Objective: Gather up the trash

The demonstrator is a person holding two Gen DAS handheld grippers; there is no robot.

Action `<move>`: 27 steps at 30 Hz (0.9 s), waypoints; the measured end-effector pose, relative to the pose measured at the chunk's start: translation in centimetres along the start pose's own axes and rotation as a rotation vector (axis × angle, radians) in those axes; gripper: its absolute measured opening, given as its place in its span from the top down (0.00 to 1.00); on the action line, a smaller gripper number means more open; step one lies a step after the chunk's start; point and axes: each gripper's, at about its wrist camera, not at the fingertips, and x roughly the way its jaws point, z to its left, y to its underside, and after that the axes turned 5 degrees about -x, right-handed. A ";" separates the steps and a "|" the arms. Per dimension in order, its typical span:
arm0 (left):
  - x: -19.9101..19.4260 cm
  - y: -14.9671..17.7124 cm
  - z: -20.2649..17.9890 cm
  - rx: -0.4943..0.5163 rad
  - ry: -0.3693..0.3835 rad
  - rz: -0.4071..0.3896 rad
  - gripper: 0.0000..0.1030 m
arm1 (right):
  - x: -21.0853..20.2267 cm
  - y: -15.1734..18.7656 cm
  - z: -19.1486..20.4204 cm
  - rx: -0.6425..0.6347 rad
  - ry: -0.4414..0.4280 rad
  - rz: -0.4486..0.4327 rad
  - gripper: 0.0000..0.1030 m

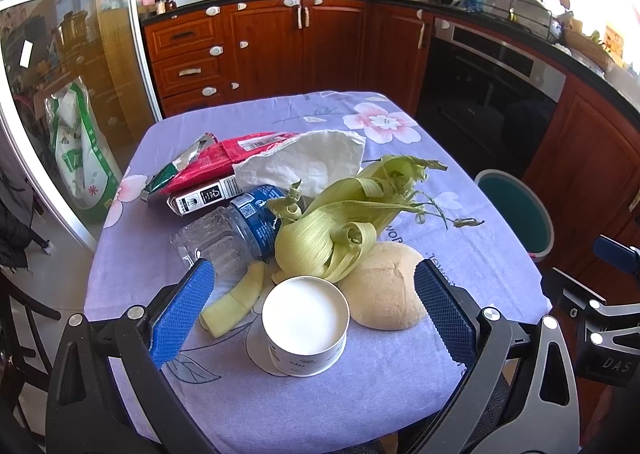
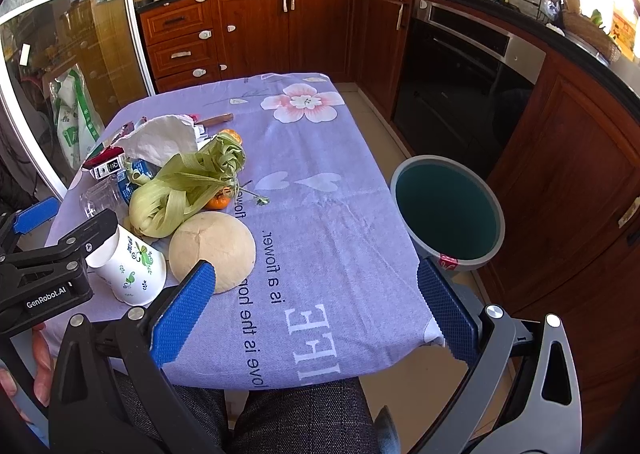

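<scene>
A white paper cup (image 1: 304, 326) (image 2: 132, 270) with green print stands mouth-down near the table's front left. My left gripper (image 1: 314, 312) is open, with one blue pad on each side of the cup and a gap to both. In the right wrist view one of its fingers (image 2: 98, 232) is level with the cup's top. Behind the cup lie a beige round husk (image 1: 384, 290) (image 2: 212, 250), green corn husks (image 1: 348, 214) (image 2: 188, 186), a clear plastic bottle (image 1: 224, 234) and a white tissue (image 1: 304, 158). My right gripper (image 2: 314, 312) hangs open over the front table edge, holding nothing.
A grey bin (image 2: 448, 210) (image 1: 516, 214) with a teal inside stands on the floor right of the table. A red packet (image 1: 224, 162), a small box (image 1: 204, 196), a peel strip (image 1: 236, 302), an orange (image 2: 218, 201) and a knife (image 2: 216, 119) also lie on the purple cloth (image 2: 320, 214). Cabinets and an oven (image 2: 460, 94) stand behind.
</scene>
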 end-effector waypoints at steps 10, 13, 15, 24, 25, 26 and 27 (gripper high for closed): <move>0.0 0.0 0.0 0.001 0.000 0.001 0.03 | 0.0 0.0 0.0 0.000 0.000 0.001 0.06; 0.0 0.0 0.0 0.001 0.000 0.000 0.03 | 0.0 0.0 0.0 0.001 0.000 0.001 0.06; 0.0 0.0 0.0 0.000 0.001 0.000 0.03 | 0.0 0.0 0.0 0.001 0.000 0.002 0.06; 0.6 0.5 0.2 -0.003 0.005 0.015 0.03 | 0.4 0.1 0.3 -0.008 0.002 0.014 0.06; 0.7 0.6 0.3 0.000 0.003 0.017 0.03 | 0.4 0.1 0.3 -0.009 0.002 0.016 0.06; 0.7 0.7 0.5 0.004 0.002 0.017 0.03 | 0.5 0.1 0.4 -0.011 0.003 0.018 0.06; 0.7 0.7 0.8 0.007 0.006 0.018 0.03 | 0.5 0.0 0.4 -0.013 0.004 0.020 0.06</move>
